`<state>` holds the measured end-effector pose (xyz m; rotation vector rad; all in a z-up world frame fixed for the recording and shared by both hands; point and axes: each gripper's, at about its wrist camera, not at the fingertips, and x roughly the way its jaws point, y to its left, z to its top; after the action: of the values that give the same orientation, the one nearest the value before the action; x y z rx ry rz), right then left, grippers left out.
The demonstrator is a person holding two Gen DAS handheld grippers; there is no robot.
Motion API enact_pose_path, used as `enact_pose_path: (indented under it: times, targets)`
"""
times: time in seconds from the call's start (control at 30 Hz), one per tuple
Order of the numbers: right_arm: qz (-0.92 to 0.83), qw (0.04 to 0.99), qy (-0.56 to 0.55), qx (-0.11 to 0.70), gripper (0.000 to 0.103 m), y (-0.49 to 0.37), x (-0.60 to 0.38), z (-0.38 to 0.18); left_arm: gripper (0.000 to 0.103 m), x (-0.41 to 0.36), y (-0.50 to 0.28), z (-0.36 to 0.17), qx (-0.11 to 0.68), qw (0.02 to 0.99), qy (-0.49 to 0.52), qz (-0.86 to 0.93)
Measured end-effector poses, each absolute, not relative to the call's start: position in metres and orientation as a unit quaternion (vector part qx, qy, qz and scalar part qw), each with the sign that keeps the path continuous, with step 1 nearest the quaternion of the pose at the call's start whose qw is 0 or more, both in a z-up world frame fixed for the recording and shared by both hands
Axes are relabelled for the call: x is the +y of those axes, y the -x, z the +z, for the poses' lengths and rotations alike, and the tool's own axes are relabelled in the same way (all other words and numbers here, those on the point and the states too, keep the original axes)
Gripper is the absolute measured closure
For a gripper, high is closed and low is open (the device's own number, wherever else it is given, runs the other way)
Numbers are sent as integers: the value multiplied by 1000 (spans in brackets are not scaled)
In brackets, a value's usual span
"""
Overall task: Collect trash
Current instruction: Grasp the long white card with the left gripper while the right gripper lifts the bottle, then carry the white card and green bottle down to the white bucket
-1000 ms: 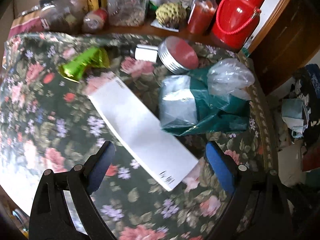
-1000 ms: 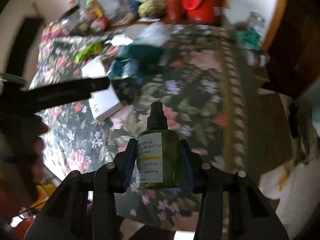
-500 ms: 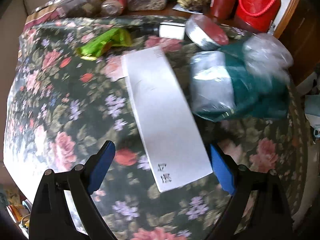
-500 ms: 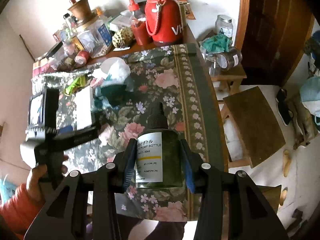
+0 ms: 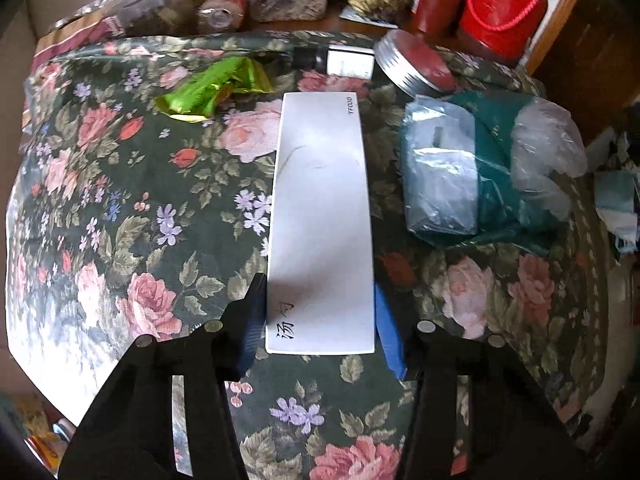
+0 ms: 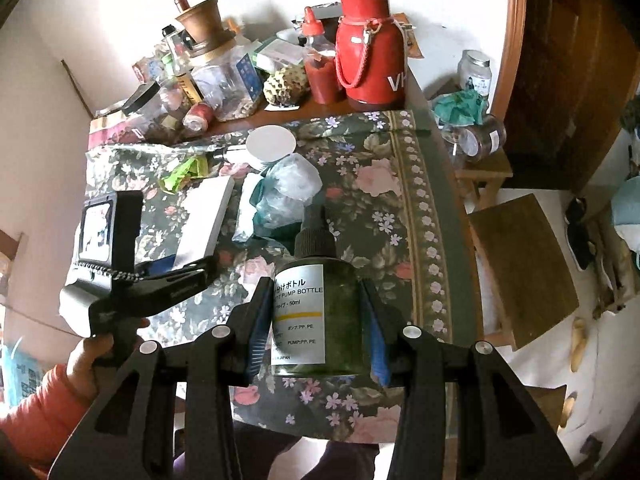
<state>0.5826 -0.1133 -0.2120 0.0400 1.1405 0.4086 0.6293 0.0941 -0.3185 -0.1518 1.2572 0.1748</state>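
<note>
- On the desk (image 5: 120,216), which is draped with a dark floral cloth, a long flat white cardboard box (image 5: 320,220) lies lengthwise, its near end between the blue pads of the left tongs (image 5: 320,316).
- The left tongs are drawn in around that near end: both pads sit at the box's long edges, appearing to touch. Whether they are truly clamped I cannot tell, since the box lies flat on the cloth.
- The right tongs (image 6: 316,316) are clenched on a small dark green pump bottle with a white label (image 6: 316,312), held upright and clear of the desk, above its near edge.
- Other likely trash sits further back: a crumpled shiny green wrapper (image 5: 212,88) to the left of the box's far end, and a heap of clear and teal plastic bags (image 5: 480,172) just beside the box on the right.
- A round metal tin with a red lid (image 5: 416,64) and a red flask (image 5: 500,4) stand beyond; these look like keepers, not rubbish.
- To do this step well, I judge the left pads should squeeze squarely on the two long edges, not on a corner, so the light box does not twist or buckle.
- Gripped only at one end, the box will probably droop; lift slowly and keep it level.
- Its far end is near the wrapper and a small dark bottle lying on its side (image 5: 336,62), so raising before swinging should avoid sweeping them.
- Keep the right tongs steady meanwhile, so the bottle does not slip.
</note>
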Motion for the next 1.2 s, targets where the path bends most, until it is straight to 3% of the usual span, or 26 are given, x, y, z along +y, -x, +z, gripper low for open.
enact_pose_path:
  times: [0.23, 0.47, 0.73, 1.2]
  targets:
    - [198, 830, -13, 521, 64, -572, -120, -194, 53, 96, -607, -282, 559, 820, 100, 68]
    - [219, 844, -16, 490, 64, -558, -132, -169, 53, 93, -565, -211, 489, 860, 121, 81]
    - [261, 867, -11, 424, 64, -539, -145, -118, 53, 79, -509, -129, 399, 901, 132, 105]
    - [284, 901, -40, 325, 64, -476, -146, -39, 53, 65, -415, -47, 303, 941, 125, 80]
